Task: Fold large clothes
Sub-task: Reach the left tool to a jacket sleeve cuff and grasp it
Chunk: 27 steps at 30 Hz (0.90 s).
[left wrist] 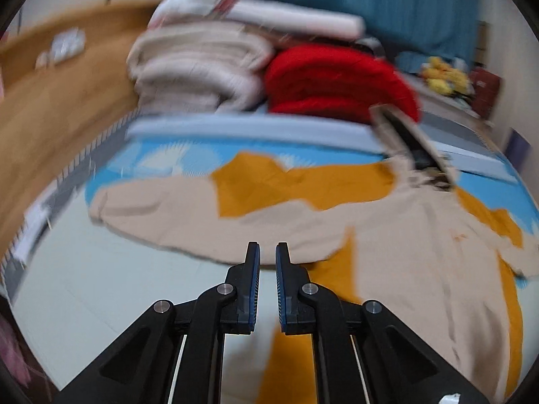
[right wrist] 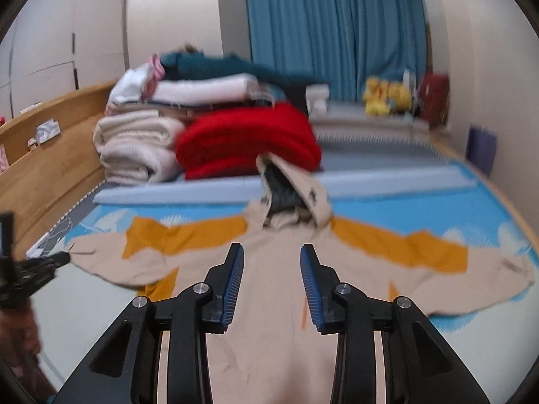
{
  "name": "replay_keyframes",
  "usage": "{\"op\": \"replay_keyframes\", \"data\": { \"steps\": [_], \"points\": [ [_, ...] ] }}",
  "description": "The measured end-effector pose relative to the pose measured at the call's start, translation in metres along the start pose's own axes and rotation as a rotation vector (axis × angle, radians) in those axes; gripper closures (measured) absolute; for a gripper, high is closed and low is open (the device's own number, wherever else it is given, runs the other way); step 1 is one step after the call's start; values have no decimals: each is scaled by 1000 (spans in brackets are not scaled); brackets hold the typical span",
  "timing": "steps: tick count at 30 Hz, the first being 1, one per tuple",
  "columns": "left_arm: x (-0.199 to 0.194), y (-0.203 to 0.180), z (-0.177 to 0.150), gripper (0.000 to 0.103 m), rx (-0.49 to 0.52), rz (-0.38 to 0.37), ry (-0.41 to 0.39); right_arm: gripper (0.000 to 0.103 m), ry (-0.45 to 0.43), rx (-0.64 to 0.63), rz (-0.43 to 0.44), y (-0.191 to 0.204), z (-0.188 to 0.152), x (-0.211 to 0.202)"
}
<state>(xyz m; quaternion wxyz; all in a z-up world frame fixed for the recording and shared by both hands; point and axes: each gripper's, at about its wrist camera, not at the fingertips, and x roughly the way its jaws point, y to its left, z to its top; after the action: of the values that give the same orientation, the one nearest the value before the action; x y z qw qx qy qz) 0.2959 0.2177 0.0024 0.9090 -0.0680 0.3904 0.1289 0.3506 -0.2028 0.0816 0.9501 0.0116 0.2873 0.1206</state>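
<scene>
On the bed (right wrist: 498,208), hooded jacket (right wrist: 269,303) spread flat

Matt cloth hoodie (right wrist: 269,269), wooden headboard (right wrist: 50,168)

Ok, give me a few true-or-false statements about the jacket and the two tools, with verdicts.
1. The beige and mustard jacket lies spread on the bed with its sleeves out to both sides. True.
2. The right tool grips the hood. False: its jaws are open and hold nothing.
3. A red blanket lies folded behind the jacket. True.
4. The left tool holds a sleeve. False: its jaws are almost shut with nothing between them.
5. The curtain is red. False: it is blue.
</scene>
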Motion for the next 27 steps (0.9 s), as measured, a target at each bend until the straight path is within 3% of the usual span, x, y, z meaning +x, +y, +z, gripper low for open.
{"op": "replay_keyframes", "data": {
  "steps": [2,4,9,12,14,15,16,17,18,20,24,26,27],
  "points": [
    [38,28,0,96,-68,12,49,59,29,15,18,-8,0,15],
    [67,59,2,96,-154,30,79,46,42,-1,24,-11,1,26],
    [114,135,5,94,-362,84,100,45,80,-25,22,-15,-2,47],
    [137,183,4,87,-483,122,107,45,102,-40,7,-17,-2,57],
    [150,213,-1,80,-571,138,107,49,97,-53,6,-17,-1,62],
    [156,228,-4,79,-623,133,110,61,93,-68,1,-18,-1,66],
    [162,244,-7,77,-682,121,116,84,94,-78,-1,-19,-2,69],
    [168,253,-8,75,-719,110,118,93,99,-86,-2,-18,-3,72],
    [175,265,-9,73,-763,91,115,96,108,-90,-7,-21,-6,78],
    [182,280,-11,67,-818,70,119,96,123,-89,-9,-24,-8,85],
    [192,298,-11,67,-856,40,105,92,205,-104,14,-28,-16,106],
    [196,298,-8,73,-835,45,107,86,238,-97,3,-30,-20,114],
    [200,298,-4,81,-825,56,114,80,254,-82,7,-33,-21,119]
  ]
}}
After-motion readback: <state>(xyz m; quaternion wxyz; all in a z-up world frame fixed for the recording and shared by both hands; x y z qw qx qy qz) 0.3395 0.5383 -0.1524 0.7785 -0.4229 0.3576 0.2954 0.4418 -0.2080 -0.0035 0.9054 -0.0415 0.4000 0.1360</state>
